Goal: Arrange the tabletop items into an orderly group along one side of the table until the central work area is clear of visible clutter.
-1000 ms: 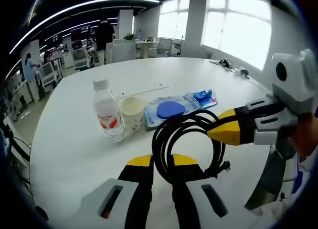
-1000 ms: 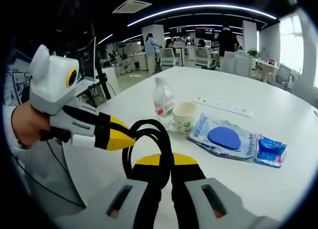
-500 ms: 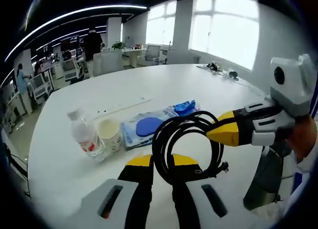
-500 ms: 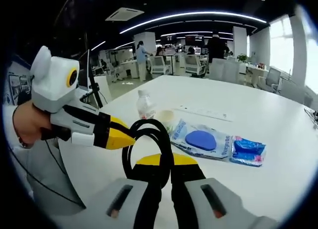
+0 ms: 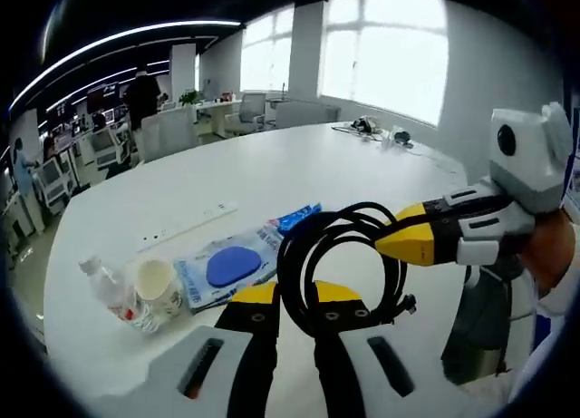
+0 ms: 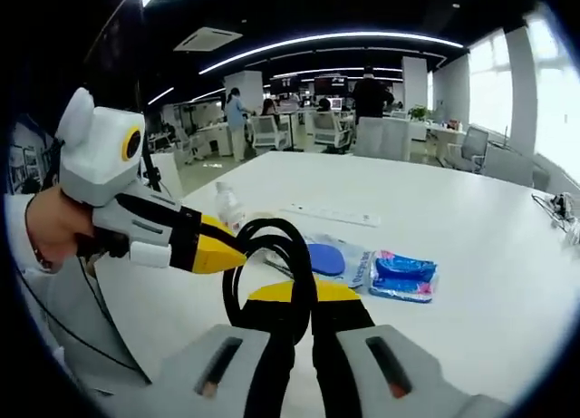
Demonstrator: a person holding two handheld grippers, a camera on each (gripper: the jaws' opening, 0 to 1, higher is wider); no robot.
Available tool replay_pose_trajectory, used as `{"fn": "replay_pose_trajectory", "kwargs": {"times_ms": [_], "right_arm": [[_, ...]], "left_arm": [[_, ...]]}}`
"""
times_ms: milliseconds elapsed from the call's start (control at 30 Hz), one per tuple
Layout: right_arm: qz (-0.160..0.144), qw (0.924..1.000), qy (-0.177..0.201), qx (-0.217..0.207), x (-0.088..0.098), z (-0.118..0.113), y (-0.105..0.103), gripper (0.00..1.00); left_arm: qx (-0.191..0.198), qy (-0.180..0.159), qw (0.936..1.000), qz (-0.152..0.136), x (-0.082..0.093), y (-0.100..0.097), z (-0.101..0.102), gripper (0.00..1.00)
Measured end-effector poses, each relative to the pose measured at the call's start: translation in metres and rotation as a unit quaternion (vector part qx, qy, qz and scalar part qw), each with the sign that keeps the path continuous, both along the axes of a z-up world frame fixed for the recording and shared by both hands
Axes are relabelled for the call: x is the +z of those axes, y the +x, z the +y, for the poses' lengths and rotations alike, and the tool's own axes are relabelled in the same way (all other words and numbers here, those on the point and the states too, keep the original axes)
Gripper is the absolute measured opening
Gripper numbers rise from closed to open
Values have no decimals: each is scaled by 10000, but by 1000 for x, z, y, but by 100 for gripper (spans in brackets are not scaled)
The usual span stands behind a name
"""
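Observation:
A coiled black cable point(image 5: 340, 255) hangs above the white table point(image 5: 272, 173), held from two sides. My left gripper point(image 5: 295, 296) is shut on the bottom of the coil. My right gripper point(image 5: 391, 244) comes in from the right and is shut on the coil's side. In the right gripper view my right gripper point(image 6: 295, 296) clamps the cable point(image 6: 272, 255), and my left gripper point(image 6: 232, 253) pinches it from the left. On the table lie a water bottle point(image 5: 109, 289), a paper cup point(image 5: 159, 289), a blue pad pack point(image 5: 231, 267) and a small blue packet point(image 5: 294, 218).
A white strip point(image 5: 186, 226) lies beyond the items, also seen as the strip point(image 6: 331, 216) in the right gripper view. Small objects point(image 5: 376, 128) rest at the table's far edge by the windows. Office desks, chairs and people stand in the background.
Both views have swung, so the bottle, cup and packs now sit lower and further off. The cable stays clamped by both grippers, which keep the same pose to each other.

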State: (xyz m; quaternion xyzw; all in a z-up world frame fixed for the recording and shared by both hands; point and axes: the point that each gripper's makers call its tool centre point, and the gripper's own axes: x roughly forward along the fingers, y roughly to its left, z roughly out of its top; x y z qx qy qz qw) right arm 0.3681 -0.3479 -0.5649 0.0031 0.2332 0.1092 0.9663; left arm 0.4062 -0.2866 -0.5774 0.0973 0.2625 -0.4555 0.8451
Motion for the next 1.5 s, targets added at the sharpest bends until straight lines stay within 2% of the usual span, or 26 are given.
{"fn": "replay_pose_trajectory", "kwargs": {"times_ms": [333,733,1167,1500], "right_arm": [[-7,9998,-22,-199,3,-48,-8,2],[133,9996,-73,-230,-9,-92,-10,2],[443,9986,110,-259,-40,-118,1,2],[769,9963,283,-246,-80,-130,14,1]], "left_arm": [[-250,-63,9997,-1,4,-7,-52,11],[-367,-48,9992,171,-8,-10,-93,11],[-340,97,9976,603,-44,1,-119,11],[-286,310,9943,983,-84,13,-131,11]]}}
